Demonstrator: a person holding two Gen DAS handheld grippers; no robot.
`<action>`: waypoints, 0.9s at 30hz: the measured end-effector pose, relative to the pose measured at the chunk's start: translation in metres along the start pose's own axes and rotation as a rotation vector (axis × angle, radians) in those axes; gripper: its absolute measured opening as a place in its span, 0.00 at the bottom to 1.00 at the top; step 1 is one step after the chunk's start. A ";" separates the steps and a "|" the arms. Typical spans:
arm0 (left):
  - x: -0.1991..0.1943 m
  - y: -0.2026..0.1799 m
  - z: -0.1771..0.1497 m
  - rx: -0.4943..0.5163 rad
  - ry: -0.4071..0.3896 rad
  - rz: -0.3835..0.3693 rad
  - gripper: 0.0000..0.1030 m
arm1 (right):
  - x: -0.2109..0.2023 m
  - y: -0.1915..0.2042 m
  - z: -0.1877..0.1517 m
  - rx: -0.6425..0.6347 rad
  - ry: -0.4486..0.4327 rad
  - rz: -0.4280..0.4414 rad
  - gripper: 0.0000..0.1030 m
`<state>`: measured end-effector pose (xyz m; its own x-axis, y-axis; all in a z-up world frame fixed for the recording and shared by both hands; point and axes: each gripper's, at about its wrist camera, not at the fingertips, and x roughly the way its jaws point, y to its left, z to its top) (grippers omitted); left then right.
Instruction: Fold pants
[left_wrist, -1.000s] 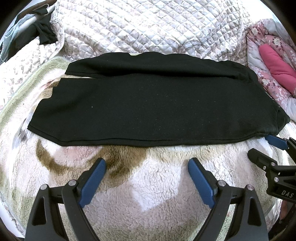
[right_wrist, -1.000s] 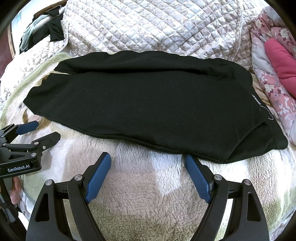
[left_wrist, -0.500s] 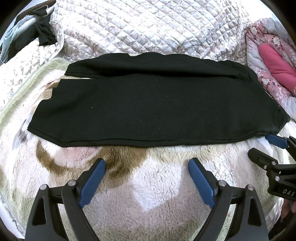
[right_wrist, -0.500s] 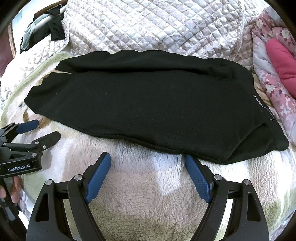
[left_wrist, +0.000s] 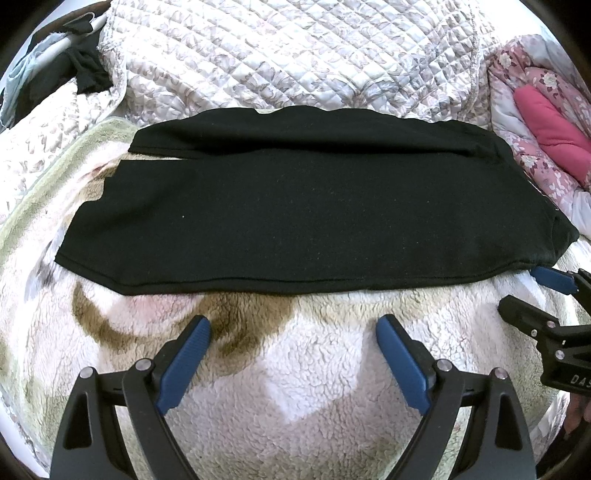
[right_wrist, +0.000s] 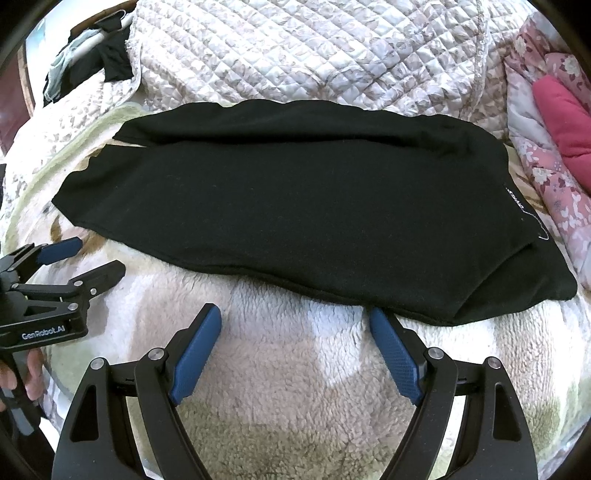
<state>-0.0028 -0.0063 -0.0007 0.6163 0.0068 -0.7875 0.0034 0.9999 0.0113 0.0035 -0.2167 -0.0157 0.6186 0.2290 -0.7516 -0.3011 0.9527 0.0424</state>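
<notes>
A fleecy blanket (left_wrist: 295, 369) covers the bed, backed by a quilted cover (left_wrist: 295, 55) and floral bedding (right_wrist: 546, 155). Black pants (left_wrist: 295, 206) lie flat across it. Left tongs (left_wrist: 291, 328) and right tongs (right_wrist: 295, 319) gape apart, empty, just short of the hem.

Bed covered by a fleecy cream-and-tan blanket (left_wrist: 295, 387), black pants (left_wrist: 295, 206) spread flat across it, quilted floral coverlet (left_wrist: 295, 55) behind, pink floral bedding (left_wrist: 535, 122) at right, perhaps dark clothes (left_wrist: 85, 70) heaped far left
</notes>
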 end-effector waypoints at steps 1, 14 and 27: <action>0.000 0.000 0.000 0.001 0.000 0.001 0.90 | -0.001 -0.001 0.001 0.003 0.000 0.005 0.80; -0.008 0.002 0.003 -0.015 -0.022 -0.001 0.88 | -0.015 -0.017 0.002 0.051 -0.023 0.028 0.80; -0.009 0.078 0.002 -0.242 -0.048 0.045 0.88 | -0.038 -0.104 0.001 0.380 -0.064 -0.030 0.80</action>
<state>-0.0069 0.0714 0.0087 0.6481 0.0565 -0.7594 -0.2099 0.9719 -0.1069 0.0117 -0.3243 0.0094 0.6706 0.2006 -0.7141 0.0009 0.9625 0.2712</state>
